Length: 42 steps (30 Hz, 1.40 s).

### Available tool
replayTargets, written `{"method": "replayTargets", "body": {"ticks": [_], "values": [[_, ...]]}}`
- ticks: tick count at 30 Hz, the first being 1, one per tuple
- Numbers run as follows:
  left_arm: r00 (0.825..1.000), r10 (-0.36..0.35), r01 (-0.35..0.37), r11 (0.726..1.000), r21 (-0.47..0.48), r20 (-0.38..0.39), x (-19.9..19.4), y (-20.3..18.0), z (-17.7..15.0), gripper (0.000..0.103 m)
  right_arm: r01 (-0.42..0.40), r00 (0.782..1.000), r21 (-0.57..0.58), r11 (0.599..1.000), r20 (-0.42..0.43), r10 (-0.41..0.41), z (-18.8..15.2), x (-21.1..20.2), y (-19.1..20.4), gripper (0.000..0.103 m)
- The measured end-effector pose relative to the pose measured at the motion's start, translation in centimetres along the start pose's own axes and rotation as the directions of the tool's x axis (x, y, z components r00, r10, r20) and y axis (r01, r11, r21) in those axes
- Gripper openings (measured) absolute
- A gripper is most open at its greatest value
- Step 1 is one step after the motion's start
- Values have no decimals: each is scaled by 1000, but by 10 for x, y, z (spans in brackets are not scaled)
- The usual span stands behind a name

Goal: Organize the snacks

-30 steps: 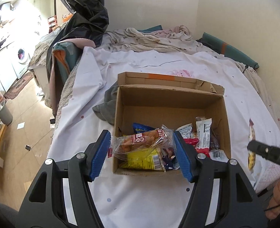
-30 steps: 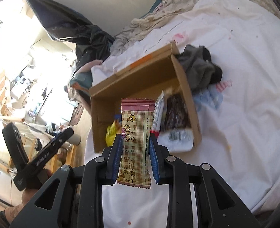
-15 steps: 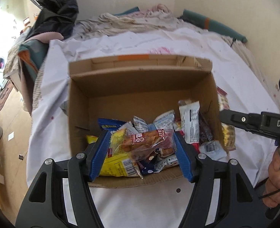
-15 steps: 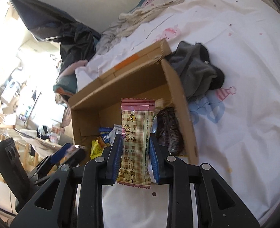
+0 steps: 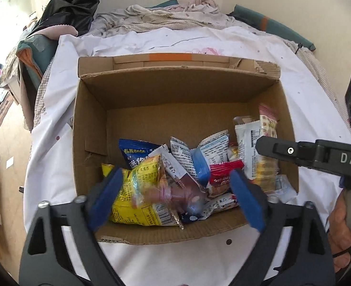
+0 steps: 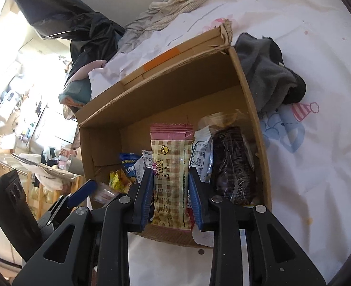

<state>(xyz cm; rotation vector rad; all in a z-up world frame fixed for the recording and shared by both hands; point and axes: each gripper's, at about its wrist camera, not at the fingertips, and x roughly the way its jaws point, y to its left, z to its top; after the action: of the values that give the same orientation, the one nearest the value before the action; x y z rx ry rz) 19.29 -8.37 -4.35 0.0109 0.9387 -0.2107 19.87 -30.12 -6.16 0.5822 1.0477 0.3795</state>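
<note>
Cardboard box (image 5: 92, 128) crowded with snacks, left gripper (image 5: 175, 190) jaws released, right gripper (image 6: 170, 190) jaws grasping checkered wafer packet (image 6: 170, 174).

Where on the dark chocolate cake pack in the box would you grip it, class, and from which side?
Grip the chocolate cake pack across its narrow width at the raised upper end, coming from above. It leans lengthwise along the cardboard box wall, so the sides are crowded.

Your open way into the cardboard box (image 5: 175, 88) is from above: its far half shows bare floor (image 5: 175, 119), while the snack pile (image 5: 189, 166) fills the near half. On your right, a grey garment (image 6: 268, 71) lies against the box wall. The black bag (image 5: 68, 2) heaps well behind on the left.
</note>
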Motion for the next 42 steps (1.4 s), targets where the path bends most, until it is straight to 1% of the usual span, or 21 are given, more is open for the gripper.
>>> {"method": "replayTargets", "body": {"ticks": [1,2,4,6,8,11,13,15,16,19,23,25,27,28,30,31,33,35,37,40,42], "values": [[1000,3,-3,1000,-6,-1,-1,1,0,94,-2,1000,10,1000,10,2,0,-3,-1,49],[1000,7,-7,1000,-13,1,-3,2,0,94,-8,1000,14,1000,24,8,1,-6,-2,69],[1000,0,0,1000,-30,23,-10,7,1,94,-24,997,16,1000,68,23,1,-15,-2,82],[999,10,-8,999,-46,44,-18,12,2,94,-26,995,14,1000,93,24,1,-22,-1,83],[997,20,-16,998,-63,77,-30,17,2,94,-15,994,11,1000,111,14,0,-27,1,89],[989,51,-39,995,-93,136,-49,26,1,94,31,985,-16,999,170,-28,-5,-41,8,93],[985,60,-42,993,-114,160,-60,32,-1,94,85,967,-35,996,243,-73,-11,-55,15,95],[980,79,-56,990,-126,182,-73,39,-4,97,133,943,-51,990,315,-111,-20,-70,22,102],[977,89,-64,989,-130,194,-80,41,-7,103,148,934,-59,987,338,-120,-24,-75,26,103],[968,101,-69,987,-143,231,-99,48,-17,103,195,913,-106,975,383,-141,-37,-88,39,103],[960,133,-98,984,-150,248,-118,55,-34,103,229,904,-168,959,403,-146,-55,-99,51,103],[958,140,-103,983,-154,250,-124,57,-44,103,250,898,-179,952,409,-159,-67,-104,54,103],[958,148,-108,980,-170,244,-131,59,-56,103,286,881,-179,941,435,-185,-79,-110,57,103],[961,147,-105,978,-179,236,-132,60,-62,103,293,877,-189,937,444,-185,-84,-113,59,103],[968,125,-84,978,-189,217,-135,60,-72,103,303,877,-207,930,443,-187,-94,-116,62,103],[968,126,-85,978,-188,217,-138,59,-76,103,308,878,-215,927,439,-190,-99,-116,63,103],[961,151,-111,977,-179,230,-143,55,-82,103,305,886,-224,926,423,-189,-110,-116,63,103],[949,177,-136,976,-169,260,-151,52,-89,103,298,895,-225,928,404,-189,-118,-115,63,103],[941,187,-148,977,-154,282,-155,49,-94,103,302,897,-225,926,395,-197,-127,-114,63,103],[937,191,-155,977,-143,291,-157,45,-101,103,307,901,-225,925,381,-206,-138,-110,64,103],[939,196,-159,976,-147,283,-155,44,-104,103,313,898,-228,922,386,-210,-143,-109,66,103]]}}
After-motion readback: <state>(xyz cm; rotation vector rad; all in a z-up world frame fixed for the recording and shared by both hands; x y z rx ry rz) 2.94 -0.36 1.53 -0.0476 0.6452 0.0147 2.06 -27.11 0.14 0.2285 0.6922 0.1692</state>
